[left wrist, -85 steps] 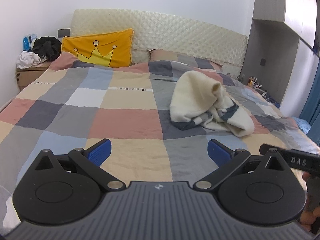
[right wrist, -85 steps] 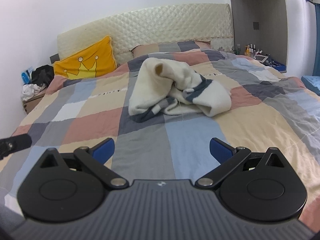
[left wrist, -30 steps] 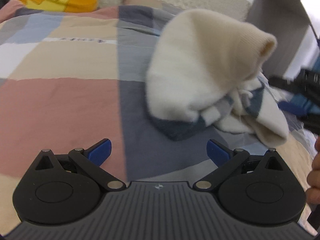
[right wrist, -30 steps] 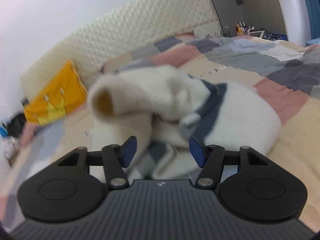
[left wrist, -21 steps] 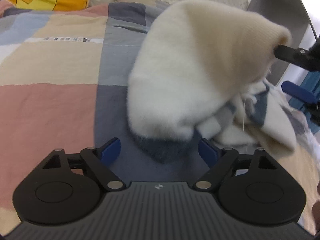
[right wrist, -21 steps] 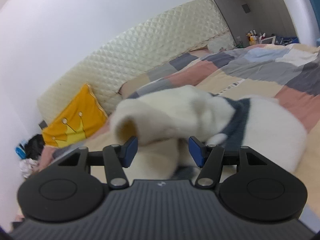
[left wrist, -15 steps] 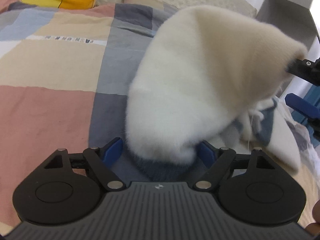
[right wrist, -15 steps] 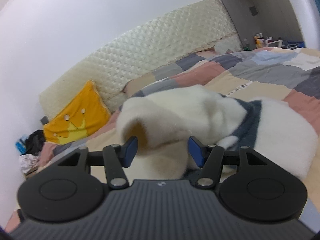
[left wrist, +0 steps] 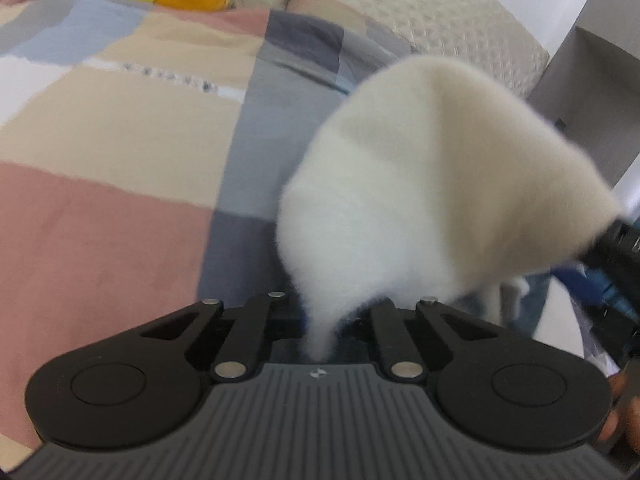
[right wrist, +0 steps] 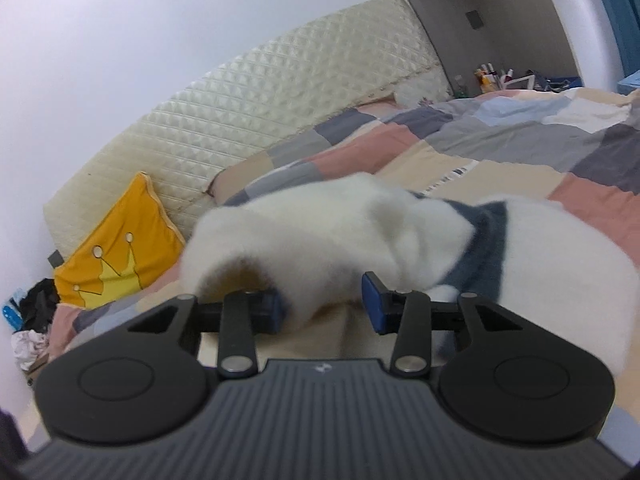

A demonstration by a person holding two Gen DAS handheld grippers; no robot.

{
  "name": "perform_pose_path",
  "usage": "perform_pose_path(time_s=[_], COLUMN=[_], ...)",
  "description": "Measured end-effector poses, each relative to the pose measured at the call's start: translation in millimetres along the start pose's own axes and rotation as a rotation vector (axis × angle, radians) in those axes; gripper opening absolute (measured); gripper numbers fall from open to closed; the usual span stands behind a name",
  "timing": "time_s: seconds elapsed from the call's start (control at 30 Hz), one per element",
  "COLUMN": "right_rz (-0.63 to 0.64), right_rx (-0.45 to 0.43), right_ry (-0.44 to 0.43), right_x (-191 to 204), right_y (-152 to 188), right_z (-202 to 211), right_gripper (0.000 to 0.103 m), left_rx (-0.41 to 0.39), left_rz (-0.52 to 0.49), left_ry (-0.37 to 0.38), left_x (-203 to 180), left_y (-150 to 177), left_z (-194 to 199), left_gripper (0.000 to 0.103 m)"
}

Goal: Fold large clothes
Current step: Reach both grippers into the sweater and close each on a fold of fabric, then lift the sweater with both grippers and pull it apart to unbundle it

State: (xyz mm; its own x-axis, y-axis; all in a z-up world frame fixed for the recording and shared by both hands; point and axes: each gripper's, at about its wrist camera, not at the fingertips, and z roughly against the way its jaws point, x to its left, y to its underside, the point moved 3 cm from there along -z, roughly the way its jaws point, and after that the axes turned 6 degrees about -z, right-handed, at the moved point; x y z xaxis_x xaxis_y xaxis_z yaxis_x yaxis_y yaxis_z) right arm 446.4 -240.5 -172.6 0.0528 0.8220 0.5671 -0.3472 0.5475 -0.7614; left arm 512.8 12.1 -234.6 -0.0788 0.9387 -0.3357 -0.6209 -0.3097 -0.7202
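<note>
That fluffy cream sweater looks soft, light and floppy, so edges and cuffs are the spots to grab. Left tongs are closing, already pinching a tuft of its hem. Right tongs are half open and closing around the sleeve cuff, not squeezing it yet.

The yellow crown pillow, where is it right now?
The yellow crown pillow leans against the quilted headboard at the head of the bed, far left in the right wrist view, beyond the white sweater.
</note>
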Motion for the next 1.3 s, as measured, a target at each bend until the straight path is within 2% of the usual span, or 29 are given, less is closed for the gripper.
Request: perform_pose_path(time_s=[0.03, 0.07, 0.1, 0.17, 0.37, 0.47, 0.6, 0.8, 0.9, 1.0, 1.17, 1.3], right_rz=[-0.026, -0.041, -0.038, -0.010, 0.057, 0.091, 0.118, 0.247, 0.249, 0.276, 0.368, 0.346], right_rx=[0.002, 0.007, 0.015, 0.015, -0.029, -0.029, -0.023, -0.048, -0.024, 0.038, 0.120, 0.206], right_ry=[0.013, 0.017, 0.026, 0.032, 0.024, 0.006, -0.048, -0.128, -0.168, -0.192, -0.201, -0.204], right_x=[-5.5, -8.3, -9.5, -9.1, -8.4, -3.4, 10.3, 31.2, 33.9, 42.6, 65.4, 67.7], right_y=[-2.3, -4.5, -6.8, -11.0, -14.3, -9.5, -9.4, -10.8, -4.9, 14.6, 41.2, 53.3], right_z=[0.9, 2.5, 4.4, 11.0, 50.3, 69.6, 93.5, 135.4, 152.7, 167.2, 177.0, 160.0], right_gripper=[0.041, 0.023, 0.016, 0.013, 0.011, 0.011, 0.011, 0.010, 0.010, 0.010, 0.010, 0.011], left_rx=[-0.012, -0.022, -0.034, -0.054, -0.124, -0.114, -0.122, -0.177, -0.208, -0.213, -0.148, -0.087], left_rz=[0.004, 0.004, 0.004, 0.011, 0.098, 0.158, 0.148, 0.156, 0.150, 0.164, 0.196, 0.159], left_ry=[-0.002, -0.003, -0.009, -0.025, -0.089, -0.087, -0.113, -0.143, -0.175, -0.209, -0.272, -0.314], left_x=[0.9, 1.9, 3.6, 8.9, 52.7, 74.4, 85.2, 104.0, 118.0, 136.2, 163.6, 173.4], left_y=[-4.2, -8.1, -12.9, -22.3, -59.4, -67.1, -58.5, -47.2, -45.1, -40.4, -25.6, -11.1], left_z=[6.9, 13.4, 20.8, 35.6, 96.4, 125.2, 165.5, 230.2, 263.8, 289.4, 294.6, 271.5], left_gripper=[0.010, 0.009, 0.009, 0.008, 0.008, 0.007, 0.007, 0.007, 0.007, 0.007, 0.007, 0.008])
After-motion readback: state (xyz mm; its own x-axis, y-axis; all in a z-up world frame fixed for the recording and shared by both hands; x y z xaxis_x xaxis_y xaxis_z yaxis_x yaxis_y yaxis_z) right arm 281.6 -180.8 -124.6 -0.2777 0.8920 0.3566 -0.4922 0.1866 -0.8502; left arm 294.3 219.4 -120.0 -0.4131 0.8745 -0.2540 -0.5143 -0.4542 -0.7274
